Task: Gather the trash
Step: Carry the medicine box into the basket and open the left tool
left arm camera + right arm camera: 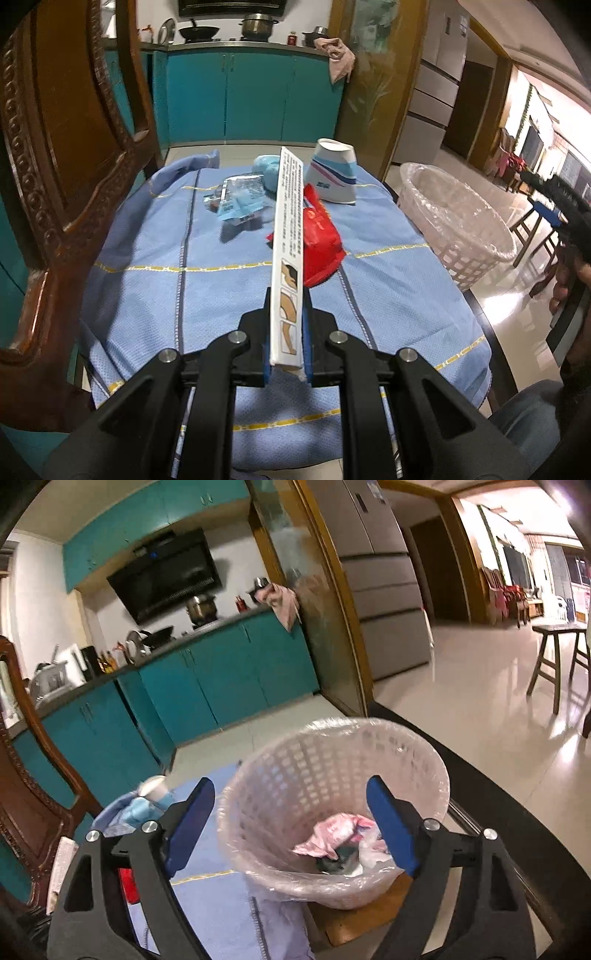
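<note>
The left gripper [287, 354] is pinching a flat white carton [287, 258] edge-up above the blue tablecloth [147, 295]. A red packet [319, 240], foil wrapper [236, 201] and paper cup [334, 171] are lying toward twelve o'clock. The right gripper [295, 823] is hovering spread wide over the lined wastebasket [295, 768], which is holding pink crumpled trash [332, 832].

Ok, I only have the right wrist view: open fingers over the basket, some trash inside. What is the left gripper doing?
Observer: The left gripper is shut on a flat white box, held edge-up over the blue cloth.
Operator: What is left on the cloth?
Observer: A red packet, a paper cup on its side, and a clear crumpled wrapper.
Operator: Where is the basket from there?
Observer: The basket sits off the cloth's right edge, with the right gripper open above it.
</note>
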Tool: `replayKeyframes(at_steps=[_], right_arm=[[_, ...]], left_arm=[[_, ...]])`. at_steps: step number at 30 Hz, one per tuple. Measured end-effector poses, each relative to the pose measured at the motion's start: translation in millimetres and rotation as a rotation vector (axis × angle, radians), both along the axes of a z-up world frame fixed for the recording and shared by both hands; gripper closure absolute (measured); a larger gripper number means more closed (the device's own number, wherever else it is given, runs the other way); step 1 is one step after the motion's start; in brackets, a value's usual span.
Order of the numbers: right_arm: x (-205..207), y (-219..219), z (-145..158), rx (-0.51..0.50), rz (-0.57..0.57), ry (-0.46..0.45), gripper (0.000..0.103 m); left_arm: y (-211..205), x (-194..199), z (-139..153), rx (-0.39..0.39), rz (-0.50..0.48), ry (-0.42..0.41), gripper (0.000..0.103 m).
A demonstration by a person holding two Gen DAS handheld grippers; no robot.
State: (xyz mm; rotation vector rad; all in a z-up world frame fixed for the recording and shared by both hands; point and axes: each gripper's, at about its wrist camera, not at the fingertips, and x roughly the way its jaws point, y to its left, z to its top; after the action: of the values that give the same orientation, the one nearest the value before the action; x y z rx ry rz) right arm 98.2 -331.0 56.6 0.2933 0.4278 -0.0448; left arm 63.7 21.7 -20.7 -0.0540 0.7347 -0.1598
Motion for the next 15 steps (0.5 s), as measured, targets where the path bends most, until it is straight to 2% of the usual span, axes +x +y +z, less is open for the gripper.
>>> replayKeyframes(at_steps=[2, 7, 14, 15], right_arm=[[1, 6, 0, -0.011, 0.01, 0.012, 0.015], [2, 5, 1, 0.009, -0.007, 0.016, 0.015], [-18, -31, 8, 0.072, -0.155, -0.055, 0.015], [-19, -34, 8, 0.072, -0.161, -0.057, 0.015]], left_arm=[[-11, 0, 3, 0.025, -0.018, -0.009, 0.09], [-60, 7, 22, 0.009, -0.131, -0.036, 0.09], [-170, 75, 69, -0.073, -0.315, -0.064, 0.088], [-187, 89, 75, -0.074, -0.327, -0.075, 0.086]])
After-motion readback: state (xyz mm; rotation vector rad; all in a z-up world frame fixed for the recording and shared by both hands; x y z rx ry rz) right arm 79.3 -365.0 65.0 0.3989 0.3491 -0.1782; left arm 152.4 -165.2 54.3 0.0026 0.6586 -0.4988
